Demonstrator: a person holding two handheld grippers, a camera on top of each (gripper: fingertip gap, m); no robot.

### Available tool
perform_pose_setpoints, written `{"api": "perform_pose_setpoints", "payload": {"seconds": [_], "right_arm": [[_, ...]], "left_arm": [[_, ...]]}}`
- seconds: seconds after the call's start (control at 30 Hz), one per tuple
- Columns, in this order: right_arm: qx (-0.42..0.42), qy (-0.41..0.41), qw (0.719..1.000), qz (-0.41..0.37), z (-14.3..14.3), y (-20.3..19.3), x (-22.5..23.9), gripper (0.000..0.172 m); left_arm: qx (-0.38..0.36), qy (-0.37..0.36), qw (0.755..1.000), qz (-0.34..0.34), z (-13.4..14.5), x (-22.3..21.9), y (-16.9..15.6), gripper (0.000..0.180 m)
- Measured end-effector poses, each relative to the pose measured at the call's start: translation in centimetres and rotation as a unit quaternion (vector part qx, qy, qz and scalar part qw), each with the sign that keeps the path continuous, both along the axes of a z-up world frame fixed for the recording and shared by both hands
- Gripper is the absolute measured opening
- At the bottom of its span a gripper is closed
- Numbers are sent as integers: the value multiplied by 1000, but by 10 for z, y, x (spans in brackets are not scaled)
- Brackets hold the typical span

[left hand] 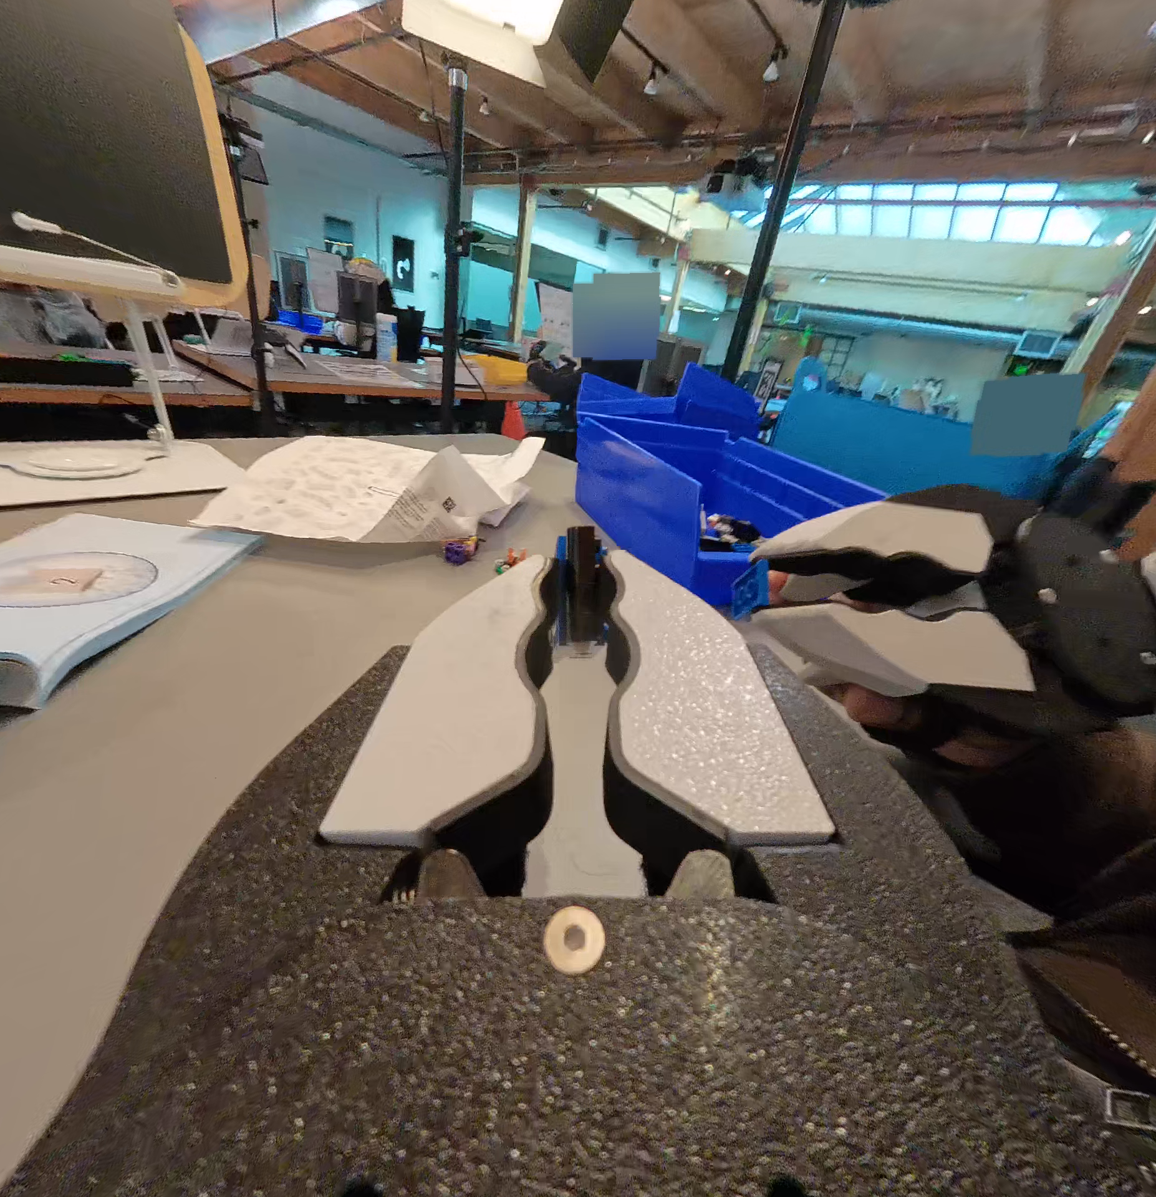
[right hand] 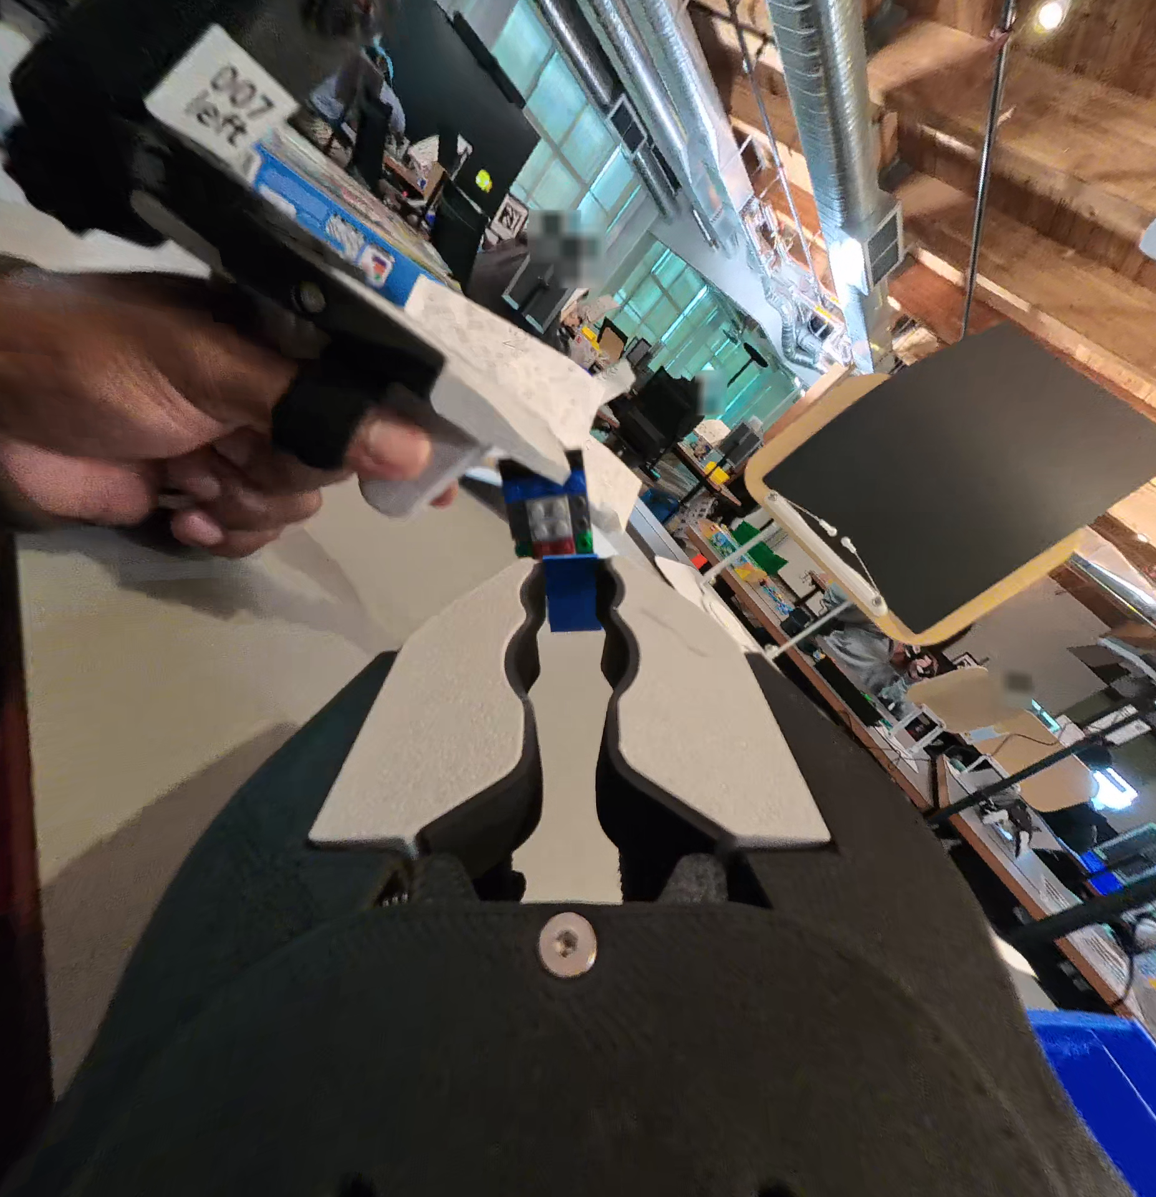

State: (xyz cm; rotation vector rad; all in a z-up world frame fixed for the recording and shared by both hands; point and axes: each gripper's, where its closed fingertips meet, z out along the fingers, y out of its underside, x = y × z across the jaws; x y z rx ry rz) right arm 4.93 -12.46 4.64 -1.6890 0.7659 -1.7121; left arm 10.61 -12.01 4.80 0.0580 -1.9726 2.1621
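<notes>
Left wrist view: blue bin (left hand: 640, 512) beside right gripper (left hand: 757, 583).

Glossy plastic blue bin (left hand: 634, 512), creased paper sheet (left hand: 342, 486), smooth matt grey table (left hand: 238, 648)

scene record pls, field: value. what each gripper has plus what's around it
left gripper: shut on small brick assembly, blue and black with grey, red, green parts
right gripper: shut on blue plate piece
relation: plate's front edge close below the assembly
surface: grey table
nearby: blue bin, creased paper sheet, open booklet, loose small bricks
</notes>
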Motion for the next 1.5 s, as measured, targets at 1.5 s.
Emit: {"api": "perform_pose_setpoints", "payload": {"seconds": [1.5], "right_arm": [[-27,56,998,-23,-3,-4,7,33]], "left_arm": [[-49,181,954,-233,12,-34,5,12]]}}
